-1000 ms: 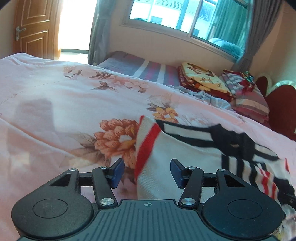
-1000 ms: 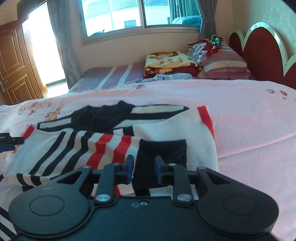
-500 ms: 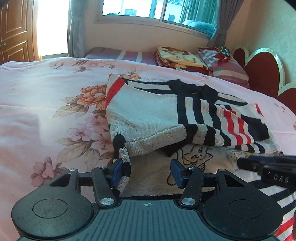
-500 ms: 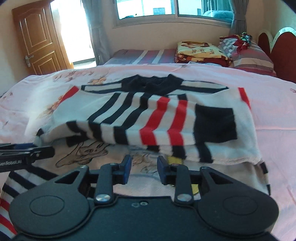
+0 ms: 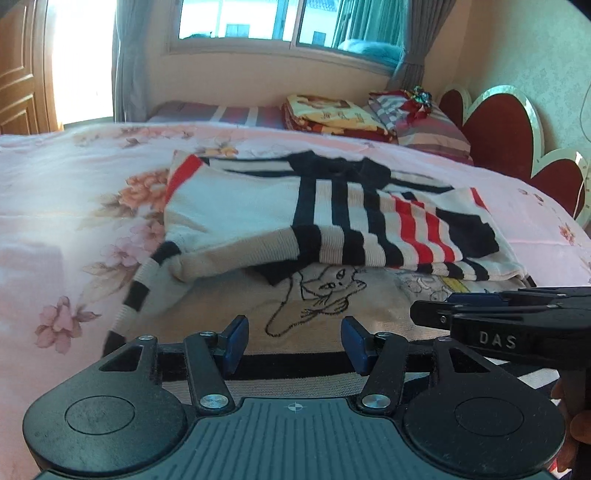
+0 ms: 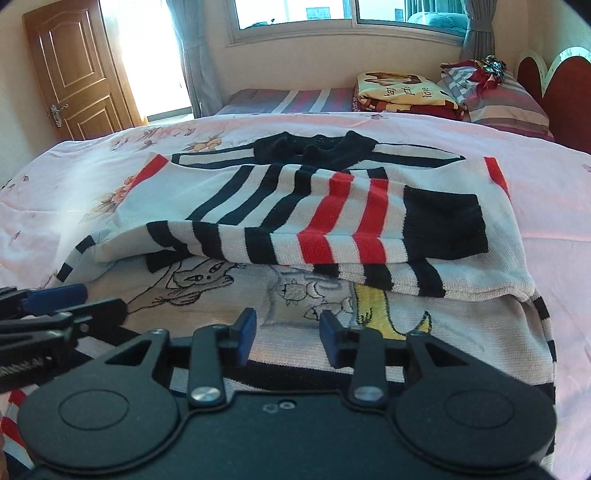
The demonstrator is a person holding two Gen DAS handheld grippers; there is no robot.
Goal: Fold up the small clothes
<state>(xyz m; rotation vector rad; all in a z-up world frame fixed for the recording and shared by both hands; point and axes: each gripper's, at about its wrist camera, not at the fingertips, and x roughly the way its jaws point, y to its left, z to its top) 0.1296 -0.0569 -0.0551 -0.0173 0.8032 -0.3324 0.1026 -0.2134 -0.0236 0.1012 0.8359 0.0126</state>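
A small white knit sweater [image 5: 369,229] with black and red stripes lies on the pink floral bedspread [image 5: 55,206]. Its sleeves are folded across the chest, and cat drawings show on the front below them [image 6: 207,280]. My left gripper [image 5: 293,341] is open and empty, just above the sweater's near hem. My right gripper [image 6: 288,338] is open and empty over the same hem, further right. It also shows side-on in the left wrist view [image 5: 498,314]. The left gripper also shows at the left edge of the right wrist view [image 6: 51,314].
Folded blankets [image 6: 402,92] and striped pillows [image 6: 498,99] are stacked at the bed's far end by a red headboard [image 5: 517,147]. A wooden door [image 6: 70,74] stands at the far left, with a window [image 6: 332,14] and curtains behind the bed.
Both grippers have pulled back from the folded sleeves toward the near hem, empty. The right gripper's jaws have opened wider. The sleeves stay folded over the chest.
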